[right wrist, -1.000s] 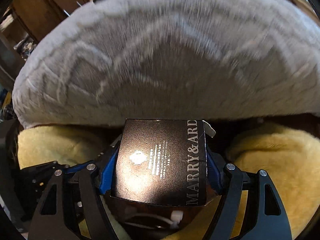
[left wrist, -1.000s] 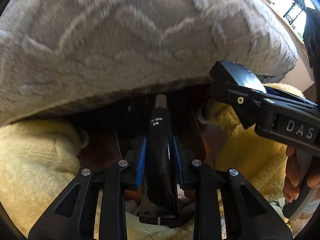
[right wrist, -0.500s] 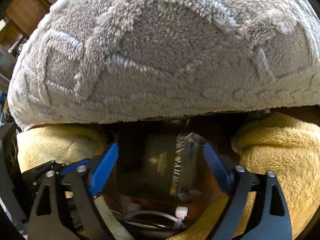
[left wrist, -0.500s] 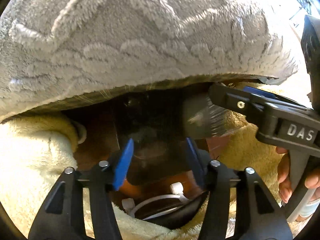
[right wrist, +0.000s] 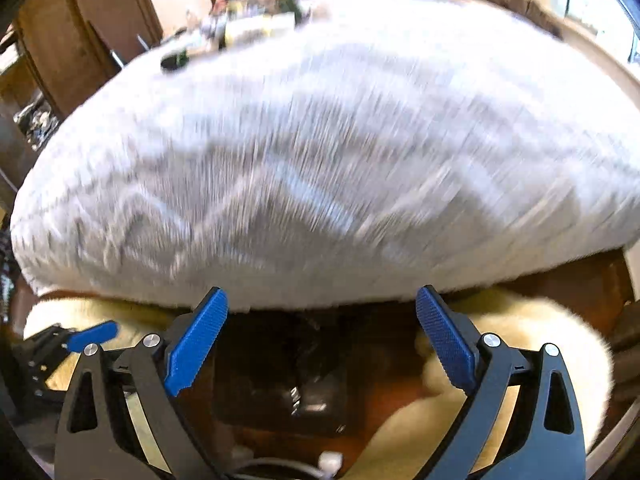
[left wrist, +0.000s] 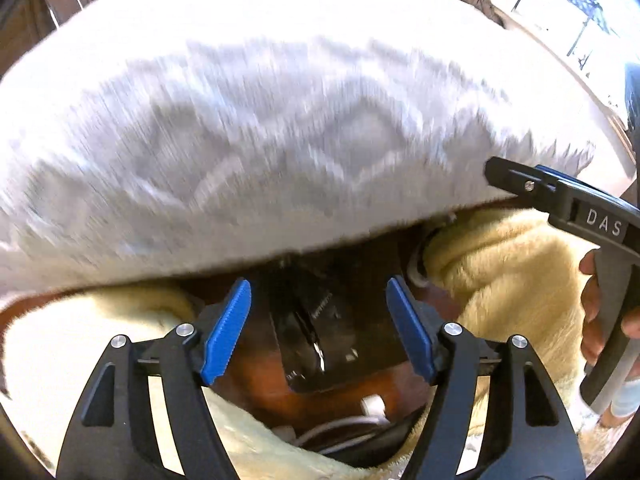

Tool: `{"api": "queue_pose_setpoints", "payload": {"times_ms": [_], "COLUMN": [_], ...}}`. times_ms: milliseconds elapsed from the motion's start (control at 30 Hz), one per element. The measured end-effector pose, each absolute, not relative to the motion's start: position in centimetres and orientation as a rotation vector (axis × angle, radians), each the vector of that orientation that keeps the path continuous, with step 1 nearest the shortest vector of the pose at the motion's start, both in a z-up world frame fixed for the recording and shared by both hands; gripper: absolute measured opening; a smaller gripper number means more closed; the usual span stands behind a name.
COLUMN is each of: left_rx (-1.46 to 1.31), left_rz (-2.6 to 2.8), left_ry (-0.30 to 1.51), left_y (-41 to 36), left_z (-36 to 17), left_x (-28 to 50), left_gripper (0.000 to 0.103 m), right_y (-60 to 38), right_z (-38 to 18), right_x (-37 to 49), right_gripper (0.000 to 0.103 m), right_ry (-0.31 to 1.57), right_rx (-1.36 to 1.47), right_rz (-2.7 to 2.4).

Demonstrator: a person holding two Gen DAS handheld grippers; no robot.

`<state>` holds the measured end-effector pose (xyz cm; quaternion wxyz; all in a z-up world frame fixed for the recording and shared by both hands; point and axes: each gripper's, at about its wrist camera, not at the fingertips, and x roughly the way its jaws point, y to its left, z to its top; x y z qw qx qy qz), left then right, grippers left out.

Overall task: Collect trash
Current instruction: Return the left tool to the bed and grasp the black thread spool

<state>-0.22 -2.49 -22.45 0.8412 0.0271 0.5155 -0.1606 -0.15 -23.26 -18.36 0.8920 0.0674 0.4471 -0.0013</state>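
A black box [left wrist: 316, 344] lies down in a dark brown hollow [left wrist: 260, 384] between a grey cushion [left wrist: 280, 140] and yellow fleece [left wrist: 500, 280]. My left gripper [left wrist: 318, 284] hangs above it, its jaws opening, with nothing touching the blue pads. The right wrist view shows the same black box [right wrist: 304, 392] blurred, well below my right gripper [right wrist: 322, 292], which is wide open and empty. The black tube I held a second ago cannot be told apart from the dark heap.
The grey cushion [right wrist: 320, 160] overhangs the hollow from the far side. A white cable [left wrist: 372, 404] lies at the near rim. A hand [left wrist: 592, 336] holds the other gripper's handle at right. Clutter [right wrist: 256, 20] and wooden furniture [right wrist: 80, 40] stand behind.
Both grippers let go: the left released the black tube, the right the black box, and both things dropped into the hollow. Both grippers then rose and spread their jaws.
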Motion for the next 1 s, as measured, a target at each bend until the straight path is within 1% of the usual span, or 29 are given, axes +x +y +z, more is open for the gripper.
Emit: {"api": "queue_pose_setpoints", "payload": {"times_ms": [133,267,400,633,733,1000], "left_rx": [0.078,0.104,0.121,0.127,0.106,0.113], "left_rz": [-0.308,-0.261,-0.226,-0.183,-0.205,-0.207], "left_ry": [0.983,0.911,0.886,0.884,0.882,0.881], "left_y": [-1.4,-0.8,-0.3,0.3,0.2,-0.2], "left_z": [-19.0,-16.5,-14.9,-15.1,-15.3,-16.1], "left_x": [0.9,4.0,7.3,13.9,15.6,19.5], "left_gripper": [0.071,0.072,0.073,0.073,0.076,0.077], "right_y": [-25.0,-25.0,-23.7,-21.6,-20.7,-18.4], "right_z": [-15.7,-13.4,-13.7,-14.8,-15.2,-16.4], "right_x": [1.5,3.9,6.9,14.5,17.2,22.9], "right_gripper": [0.098,0.098,0.098,0.098,0.098,0.098], "right_ry": [0.840,0.788,0.785,0.835,0.844,0.876], "right_rx": [0.130,0.108,0.111,0.159,0.156,0.149], "right_rz": [-0.032,-0.038,-0.003,0.055,0.063,0.077]}}
